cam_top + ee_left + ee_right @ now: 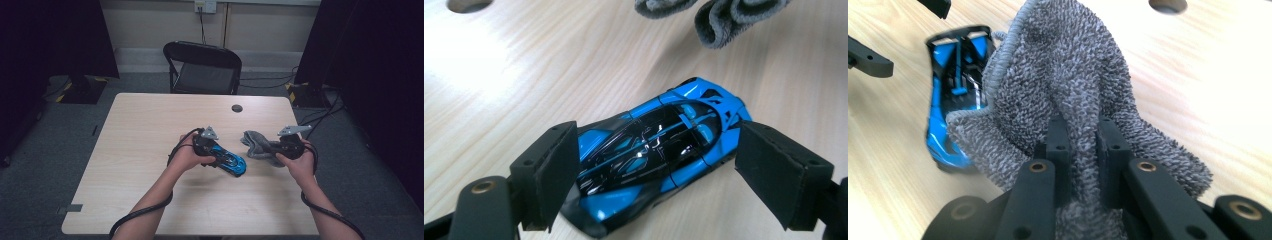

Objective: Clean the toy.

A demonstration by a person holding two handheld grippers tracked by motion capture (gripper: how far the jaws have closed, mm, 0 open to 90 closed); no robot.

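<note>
A blue and black toy car (231,162) sits low over the wooden table (145,130), just right of my left hand. My left gripper (219,154) is shut on it. In the left gripper view the car (659,145) lies slantwise between the two wide-set black pads (549,175), which meet its sides. A grey terry cloth (254,142) hangs bunched from my right gripper (274,148). In the right gripper view that gripper (1083,132) is shut, pinching a fold of the cloth (1068,65). Past it there lies the car (955,100).
A round cable hole (237,108) is set in the table's far middle. A black folding chair (205,67) stands behind the far edge. Black cables trail from both grippers along the forearms. Dark curtains hang at both sides.
</note>
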